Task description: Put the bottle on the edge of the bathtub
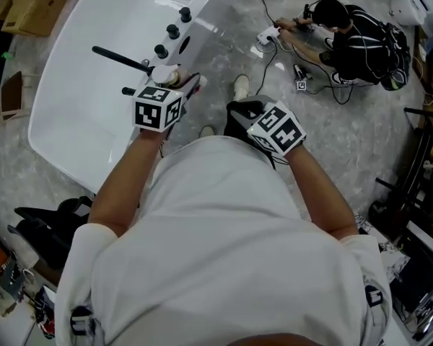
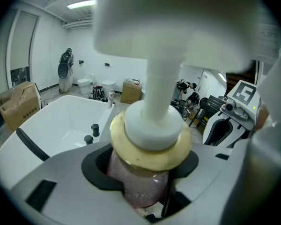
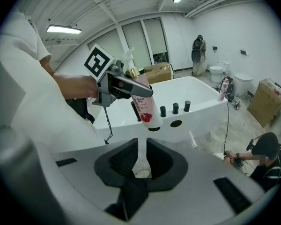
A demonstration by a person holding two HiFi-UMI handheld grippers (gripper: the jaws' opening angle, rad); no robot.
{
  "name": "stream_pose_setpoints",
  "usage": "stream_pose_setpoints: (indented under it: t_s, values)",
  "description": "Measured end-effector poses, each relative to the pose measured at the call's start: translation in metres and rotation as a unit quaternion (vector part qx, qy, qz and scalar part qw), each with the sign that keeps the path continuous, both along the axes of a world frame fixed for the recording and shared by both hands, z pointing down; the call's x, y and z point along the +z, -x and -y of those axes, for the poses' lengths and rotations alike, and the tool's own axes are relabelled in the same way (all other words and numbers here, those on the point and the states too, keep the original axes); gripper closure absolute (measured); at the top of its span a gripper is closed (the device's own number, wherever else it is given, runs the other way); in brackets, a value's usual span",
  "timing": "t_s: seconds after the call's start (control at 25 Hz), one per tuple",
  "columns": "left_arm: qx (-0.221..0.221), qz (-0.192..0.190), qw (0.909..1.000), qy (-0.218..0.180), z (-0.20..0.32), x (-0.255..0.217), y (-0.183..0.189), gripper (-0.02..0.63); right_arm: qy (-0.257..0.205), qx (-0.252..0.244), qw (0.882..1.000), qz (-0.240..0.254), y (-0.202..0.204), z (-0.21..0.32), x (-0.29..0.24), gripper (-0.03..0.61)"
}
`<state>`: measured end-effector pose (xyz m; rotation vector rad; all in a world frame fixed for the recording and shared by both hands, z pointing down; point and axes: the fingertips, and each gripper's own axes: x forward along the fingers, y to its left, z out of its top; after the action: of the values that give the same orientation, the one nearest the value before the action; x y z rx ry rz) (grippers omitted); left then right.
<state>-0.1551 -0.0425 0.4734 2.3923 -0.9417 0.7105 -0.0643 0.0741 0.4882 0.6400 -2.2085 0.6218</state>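
Holding the bottle (image 3: 147,108) tilted over the bathtub (image 1: 206,21) rim beside the knobs (image 1: 172,31), the left gripper (image 1: 182,91) clamps its neck; next, lower it upright onto that rim. The right gripper (image 3: 138,163), outside the bathtub, is slightly parted and empty.

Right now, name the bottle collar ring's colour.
Gold collar ring on pink bottle; clearest in left gripper view.

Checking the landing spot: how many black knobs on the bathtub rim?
3 knobs in a row on the bathtub rim: one nearest the bottle, one in the middle, one farthest. None seems hidden.
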Motion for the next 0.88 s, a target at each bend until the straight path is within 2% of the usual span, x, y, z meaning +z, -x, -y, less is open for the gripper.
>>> stream_pose_setpoints:
  t_s: [0.6, 0.88]
  values:
    - [-0.077, 0.024, 0.9966, 0.013, 0.183, 0.019, -0.071, 0.376, 0.035, -0.100, 0.994, 0.004, -0.075, 0.163, 0.012, 0.512]
    - [-0.099, 0.038, 0.9943, 0.012, 0.270, 0.044, -0.092, 0.376, 0.067, -0.111, 0.992, 0.000, -0.106, 0.206, 0.023, 0.512]
